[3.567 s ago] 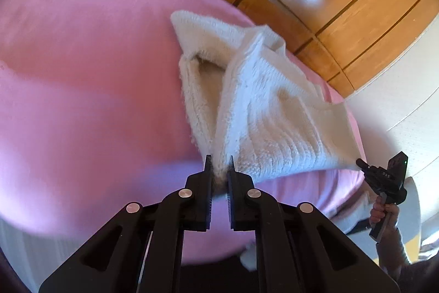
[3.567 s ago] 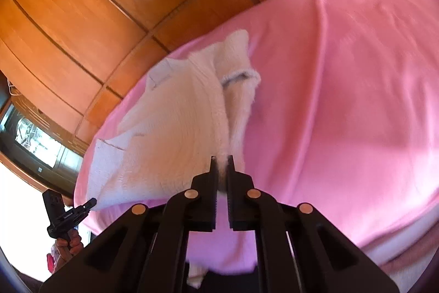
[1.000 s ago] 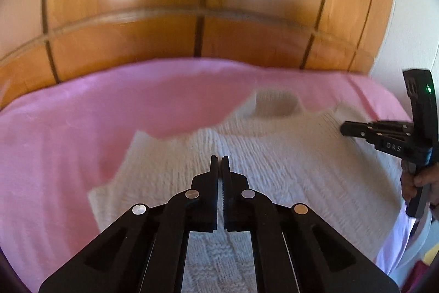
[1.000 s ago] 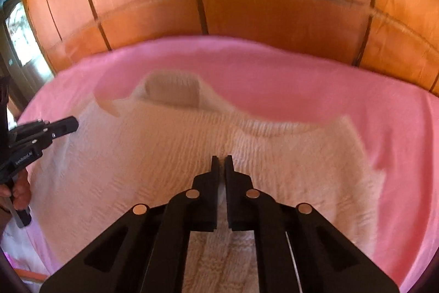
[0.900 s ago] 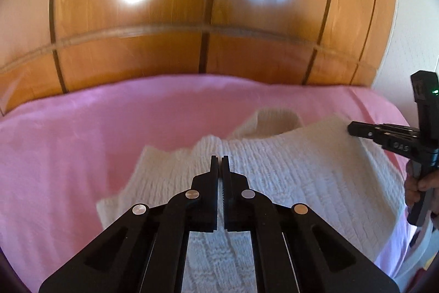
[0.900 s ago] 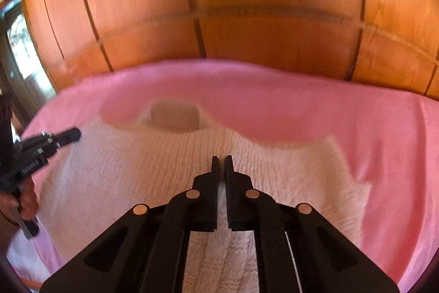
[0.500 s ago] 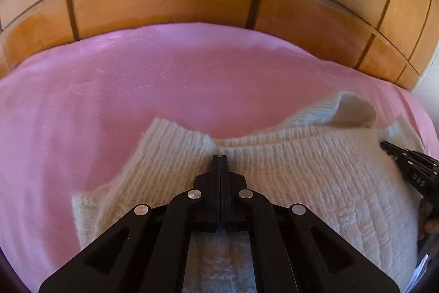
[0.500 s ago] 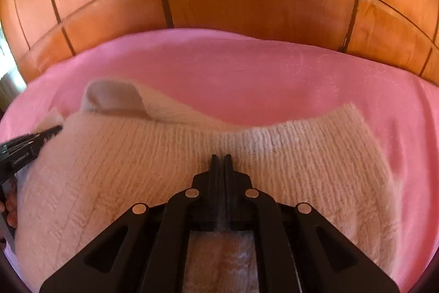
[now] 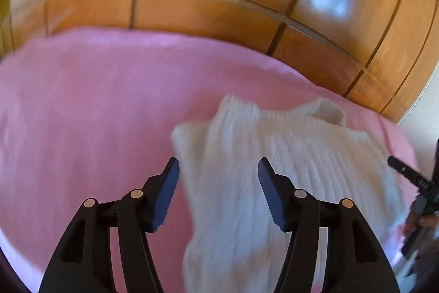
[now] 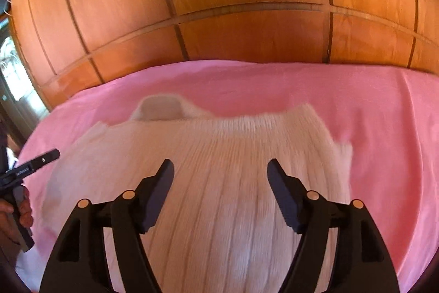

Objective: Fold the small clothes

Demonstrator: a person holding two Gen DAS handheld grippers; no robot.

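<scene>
Work surface: a bed covered by a pink sheet is seen in both wrist views; the sheet is backed by a panelled wooden wall.
Garment: a cream knitted sweater is laid flat on the pink sheet, its ribbed knit running away from the cameras. The far edge is marked by a raised neck opening.
Garment position: the sweater is located toward the right side of the bed in the left wrist view, and near the middle in the right wrist view. Edges are blurred in both pictures.
Left hand-held gripper: the jaws are spread apart and are opening. The left edge of the sweater is seen between the fingers, but no pad is pressed on it.
Right hand-held gripper: the jaws are spread wide and are opening. The body of the sweater is seen between the fingers; no pad is pressed on the knit.
Cross views: the right hand-held gripper appears at the right edge of the left wrist view, held in a hand. The left hand-held gripper appears at the left edge of the right wrist view, likewise held in a hand.
Containers: none can be made out in either view.
</scene>
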